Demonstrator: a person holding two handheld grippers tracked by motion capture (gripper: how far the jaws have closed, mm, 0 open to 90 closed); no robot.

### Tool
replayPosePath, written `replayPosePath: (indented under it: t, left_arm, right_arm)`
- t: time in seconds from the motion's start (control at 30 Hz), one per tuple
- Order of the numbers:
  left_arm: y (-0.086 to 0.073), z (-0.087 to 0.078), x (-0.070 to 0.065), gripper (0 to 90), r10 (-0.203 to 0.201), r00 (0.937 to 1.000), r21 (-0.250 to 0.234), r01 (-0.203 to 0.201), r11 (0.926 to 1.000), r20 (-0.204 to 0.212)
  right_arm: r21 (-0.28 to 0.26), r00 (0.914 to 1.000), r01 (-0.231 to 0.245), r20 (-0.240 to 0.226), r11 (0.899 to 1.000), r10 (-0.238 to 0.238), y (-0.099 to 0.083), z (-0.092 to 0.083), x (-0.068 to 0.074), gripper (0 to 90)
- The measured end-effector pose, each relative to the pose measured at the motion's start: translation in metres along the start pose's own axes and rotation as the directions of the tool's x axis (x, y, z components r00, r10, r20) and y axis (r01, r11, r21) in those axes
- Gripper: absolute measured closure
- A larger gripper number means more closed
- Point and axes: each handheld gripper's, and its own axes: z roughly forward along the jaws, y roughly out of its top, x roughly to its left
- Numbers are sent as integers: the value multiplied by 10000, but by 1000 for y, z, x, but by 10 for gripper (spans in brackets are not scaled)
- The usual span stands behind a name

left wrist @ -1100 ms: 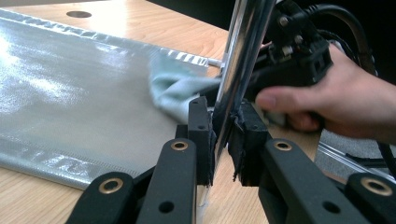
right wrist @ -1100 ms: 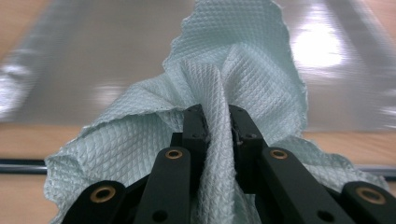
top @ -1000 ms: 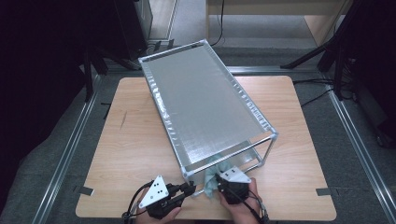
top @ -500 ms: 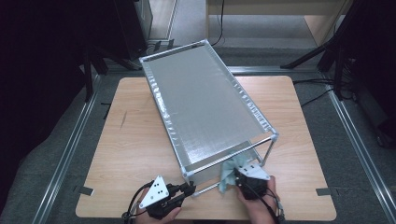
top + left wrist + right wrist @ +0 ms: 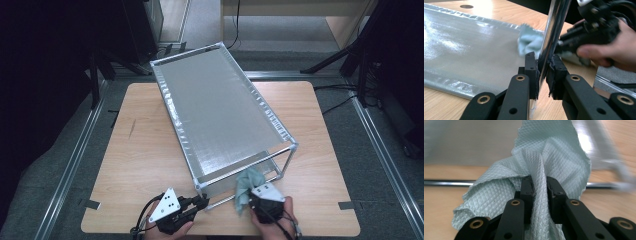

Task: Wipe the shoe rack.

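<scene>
- Metal rack (image 5: 220, 117) with a silvery mesh-lined top sits slantwise on the wooden worktop (image 5: 140, 150), its long run going from about 11 o'clock at the far end to 5 o'clock at the near end in the high view.
- Left tool (image 5: 200, 202) lies low at roughly 7 o'clock of the worktop, near its front edge, with a hand under it and a grey three-cornered plate on top.
- In the left gripper view, the left tool's jaws are clamped on a shiny upright post (image 5: 552, 37) of the rack at its near corner; both pads press against the chrome.
- Right tool (image 5: 248, 199) sits just right of the left one, at about 6 o'clock, close to the rack's open near end.
- Pale green cloth (image 5: 246, 185) hangs bunched from the right tool; in the right gripper view its waffle-textured folds (image 5: 544, 170) are pinched between the two black jaws and spill out on both sides.
- The right tool's jaws have just been opening a little, yet the cloth is between them and the pads press on it.
- The cloth lies against the rack's lower front area, just beside the corner post that the left tool holds; the left gripper view shows it (image 5: 529, 41) right behind that post, over the silvery lower sheet.
- A thin chrome rail (image 5: 449, 182) runs across behind the cloth in the right gripper view.
</scene>
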Motion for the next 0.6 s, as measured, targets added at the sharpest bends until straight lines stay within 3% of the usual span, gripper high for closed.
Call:
replayPosePath:
  t: [0.1, 0.17, 0.27, 0.33, 0.43, 0.6]
  left_arm:
    - [0, 0, 0, 798, 10, 10000, -1, -10, 10000, 3]
    - [0, 0, 0, 799, 14, 10000, 2, -14, 10000, 2]
    - [0, 0, 0, 799, 21, 10000, 16, -21, 10000, 3]
    - [0, 0, 0, 799, 43, 10000, 25, -43, 10000, 18]
    - [0, 0, 1, 798, 23, 10000, 19, -24, 10000, 50]
    - [0, 0, 0, 799, 47, 10000, 39, -47, 10000, 19]
  right_arm:
    - [-121, 9906, 382, -1307, 9992, -395, 2, 0, 29, 760]
    - [-189, 9814, 821, -1728, 9964, -842, 2, 0, 46, 757]
    - [-162, 9753, 1029, -1949, 9946, -1040, 3, 0, 53, 752]
    - [-133, 9771, 926, -1912, 9956, -934, 3, 1, 46, 749]
    - [47, 9866, 530, -1547, 9986, -516, 3, 2, 26, 747]
    - [172, 9975, -239, -655, 9996, 249, 2, 2, -22, 745]
